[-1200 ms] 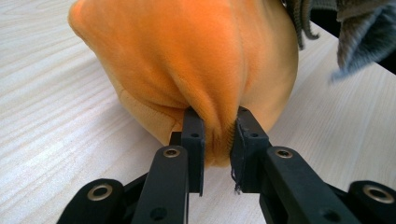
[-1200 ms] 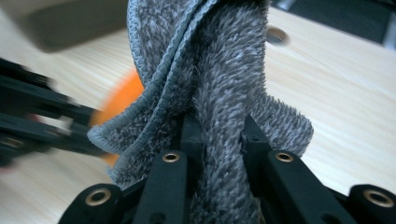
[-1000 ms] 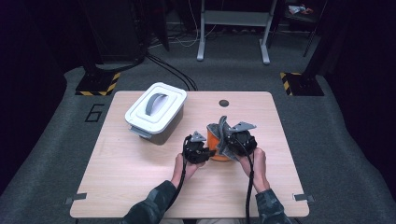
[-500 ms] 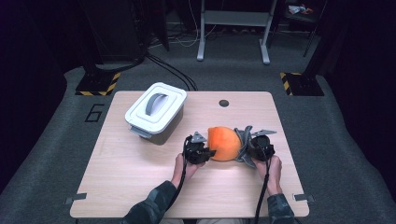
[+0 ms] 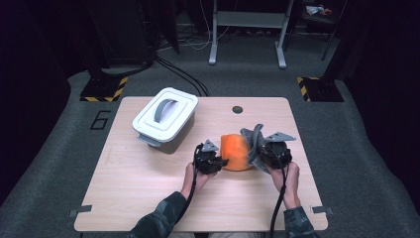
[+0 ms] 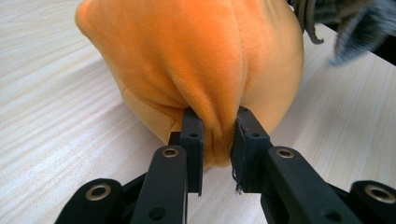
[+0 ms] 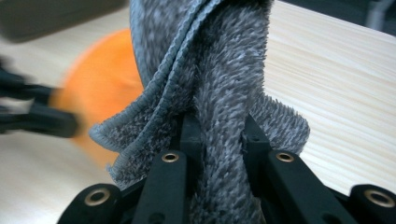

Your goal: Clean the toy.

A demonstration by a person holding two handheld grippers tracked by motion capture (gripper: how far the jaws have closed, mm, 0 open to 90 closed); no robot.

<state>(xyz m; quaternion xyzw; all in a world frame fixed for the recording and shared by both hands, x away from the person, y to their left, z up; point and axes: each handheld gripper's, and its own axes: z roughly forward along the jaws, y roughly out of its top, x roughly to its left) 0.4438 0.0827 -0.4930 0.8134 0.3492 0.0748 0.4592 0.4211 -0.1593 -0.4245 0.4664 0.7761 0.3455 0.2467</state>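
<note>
Up close, plush (image 6: 196, 60) fold pinched.

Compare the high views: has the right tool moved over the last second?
Yes. The right tool, shut on the grey cloth, swung out toward the table's right edge, then came partway back toward the orange plush.

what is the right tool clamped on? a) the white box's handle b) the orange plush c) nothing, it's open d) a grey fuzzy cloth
d: in the right gripper view the right tool has its jaws closed on a fold of the grey fuzzy cloth, while the orange plush is pinched by the left tool.
</note>
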